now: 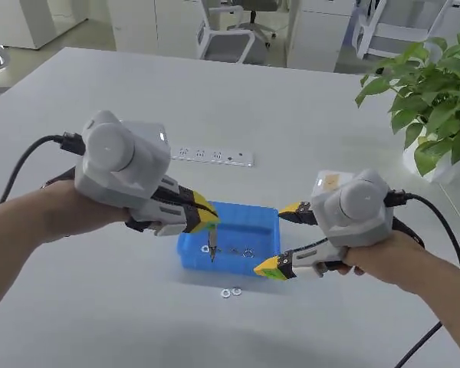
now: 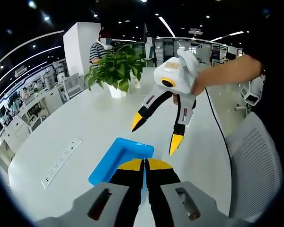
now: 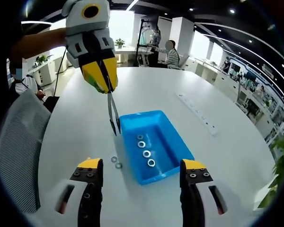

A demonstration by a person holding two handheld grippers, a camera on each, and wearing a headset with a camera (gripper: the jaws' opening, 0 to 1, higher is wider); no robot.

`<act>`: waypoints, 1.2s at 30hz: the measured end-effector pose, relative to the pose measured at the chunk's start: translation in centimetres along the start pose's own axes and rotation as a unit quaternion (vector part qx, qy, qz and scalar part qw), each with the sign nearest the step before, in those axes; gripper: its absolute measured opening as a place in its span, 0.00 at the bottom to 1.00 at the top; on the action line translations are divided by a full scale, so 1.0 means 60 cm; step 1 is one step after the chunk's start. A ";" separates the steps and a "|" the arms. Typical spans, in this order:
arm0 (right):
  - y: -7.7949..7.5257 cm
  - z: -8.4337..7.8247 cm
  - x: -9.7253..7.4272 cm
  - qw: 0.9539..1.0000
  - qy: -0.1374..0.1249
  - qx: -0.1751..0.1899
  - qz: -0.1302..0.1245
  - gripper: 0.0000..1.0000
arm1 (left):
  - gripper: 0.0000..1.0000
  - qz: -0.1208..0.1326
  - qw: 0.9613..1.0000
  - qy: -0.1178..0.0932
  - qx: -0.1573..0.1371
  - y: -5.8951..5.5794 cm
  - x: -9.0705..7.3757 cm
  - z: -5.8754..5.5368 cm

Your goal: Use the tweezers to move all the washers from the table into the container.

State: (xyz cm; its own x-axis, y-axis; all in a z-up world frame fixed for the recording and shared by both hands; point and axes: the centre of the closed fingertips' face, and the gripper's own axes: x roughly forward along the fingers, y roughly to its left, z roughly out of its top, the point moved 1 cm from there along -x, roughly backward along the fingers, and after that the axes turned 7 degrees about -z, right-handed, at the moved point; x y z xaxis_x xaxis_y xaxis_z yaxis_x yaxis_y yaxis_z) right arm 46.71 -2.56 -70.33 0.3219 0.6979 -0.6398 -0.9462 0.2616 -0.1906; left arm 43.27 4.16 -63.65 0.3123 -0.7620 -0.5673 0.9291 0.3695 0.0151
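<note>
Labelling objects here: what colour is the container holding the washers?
The container is bright blue, clearest in the right gripper view.

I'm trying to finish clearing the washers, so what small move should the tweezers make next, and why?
Probably shift the tweezers in the left claw down to the two washers on the table beside the blue container; four already lie inside.

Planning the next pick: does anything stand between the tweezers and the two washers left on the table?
Nothing visible does. The tweezers, held in the left gripper, hang by the edge of the blue container; the two washers lie on bare table just beside it. The open right gripper stands clear.
</note>
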 end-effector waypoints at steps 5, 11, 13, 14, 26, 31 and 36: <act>0.004 -0.009 -0.006 1.000 0.002 0.009 -0.004 0.70 | 0.05 -0.010 1.000 0.001 0.001 -0.010 0.011 -0.002; 0.010 -0.016 -0.011 1.000 0.003 0.018 -0.007 0.72 | 0.05 -0.021 1.000 0.000 0.006 -0.022 0.024 -0.006; 0.011 -0.019 -0.012 1.000 0.005 0.023 -0.008 0.73 | 0.05 -0.028 1.000 -0.002 0.006 -0.027 0.030 -0.009; 0.012 -0.020 -0.012 1.000 0.004 0.024 -0.008 0.73 | 0.05 -0.029 1.000 -0.001 0.006 -0.029 0.032 -0.011; 0.027 -0.033 -0.010 0.999 0.003 0.032 -0.004 0.74 | 0.05 -0.053 0.999 -0.004 0.012 -0.046 0.054 -0.022; 0.027 -0.030 -0.011 1.000 -0.002 0.029 -0.005 0.73 | 0.05 -0.058 0.998 -0.002 0.011 -0.048 0.062 -0.027; 0.029 -0.030 -0.011 1.000 -0.002 0.027 -0.005 0.73 | 0.05 -0.060 0.998 0.004 0.011 -0.049 0.069 -0.033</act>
State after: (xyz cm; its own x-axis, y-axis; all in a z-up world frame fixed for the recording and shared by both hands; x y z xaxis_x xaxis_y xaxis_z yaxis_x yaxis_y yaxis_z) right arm 44.82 -3.78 -71.61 0.3308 0.6979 -0.6353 -0.9399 0.3041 -0.1553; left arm 41.44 0.98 -67.69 0.1975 -0.7953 -0.5731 0.9636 0.2649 -0.0356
